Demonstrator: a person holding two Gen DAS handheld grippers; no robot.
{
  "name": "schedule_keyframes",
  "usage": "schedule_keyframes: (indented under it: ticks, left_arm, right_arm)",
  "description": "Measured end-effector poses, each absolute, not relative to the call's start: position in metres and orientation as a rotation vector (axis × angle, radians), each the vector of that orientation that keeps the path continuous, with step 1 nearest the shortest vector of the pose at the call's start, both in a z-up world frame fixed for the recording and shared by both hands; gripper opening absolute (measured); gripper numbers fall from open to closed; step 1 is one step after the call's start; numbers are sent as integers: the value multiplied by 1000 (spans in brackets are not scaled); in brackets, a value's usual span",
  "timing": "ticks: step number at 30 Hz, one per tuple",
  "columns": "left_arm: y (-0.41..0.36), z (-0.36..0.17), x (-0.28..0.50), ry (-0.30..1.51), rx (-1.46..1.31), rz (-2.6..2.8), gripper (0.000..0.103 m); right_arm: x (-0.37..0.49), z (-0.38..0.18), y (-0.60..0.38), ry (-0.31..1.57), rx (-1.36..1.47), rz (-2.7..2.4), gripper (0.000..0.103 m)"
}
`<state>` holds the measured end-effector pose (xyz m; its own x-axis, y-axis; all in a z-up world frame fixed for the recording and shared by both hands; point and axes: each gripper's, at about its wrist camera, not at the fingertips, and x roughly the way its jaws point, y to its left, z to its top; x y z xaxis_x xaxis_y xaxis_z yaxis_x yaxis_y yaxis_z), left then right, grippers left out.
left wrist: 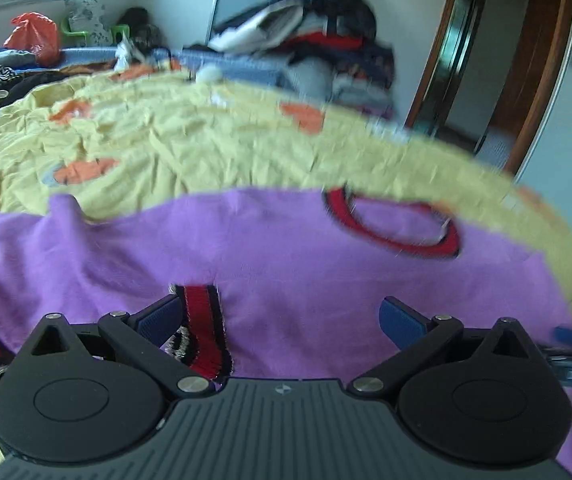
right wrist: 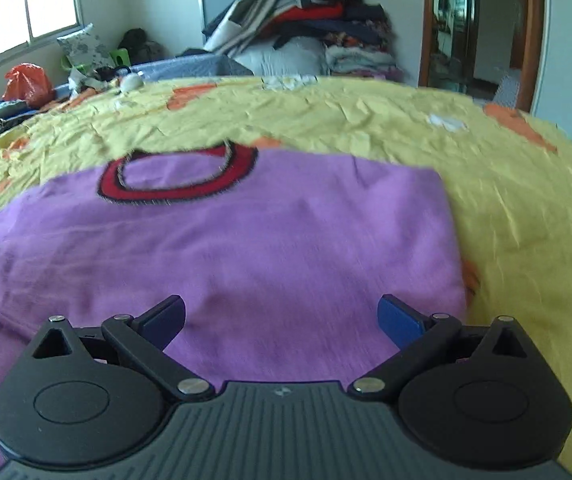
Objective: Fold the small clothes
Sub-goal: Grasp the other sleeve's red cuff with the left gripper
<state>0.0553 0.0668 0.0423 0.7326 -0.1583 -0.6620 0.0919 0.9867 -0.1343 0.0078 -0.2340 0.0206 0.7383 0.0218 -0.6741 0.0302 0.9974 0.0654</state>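
I'm hovering both tongs, left (left wrist: 279,318) and right (right wrist: 281,318), spread wide and empty, over the purple sweater (right wrist: 245,248); its folded sleeve (left wrist: 201,320), lower left, is probably slipping loose.

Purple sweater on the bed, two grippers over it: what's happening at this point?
A person is folding a purple sweater spread on a yellow bedspread, with a handheld gripper in each hand. Both the left gripper and the right gripper hover over it with jaws wide open, gripping nothing. The red collar faces away. One red-and-black cuff lies folded onto the body beside the left gripper. The right side already looks folded in to a straight edge.
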Motion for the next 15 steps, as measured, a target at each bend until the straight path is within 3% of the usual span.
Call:
schedule_keyframes:
  ticks: [2, 5, 15]
  left_arm:
    - [69, 22, 61, 817, -53, -83, 103]
    - [83, 11, 44, 777, 9, -33, 103]
    - [170, 48, -38, 601, 186, -15, 103]
  right_arm:
    - [1, 18, -228, 736, 54, 9, 103]
    - [-6, 16, -223, 749, 4, 13, 103]
    - [-23, 19, -202, 716, 48, 41, 103]
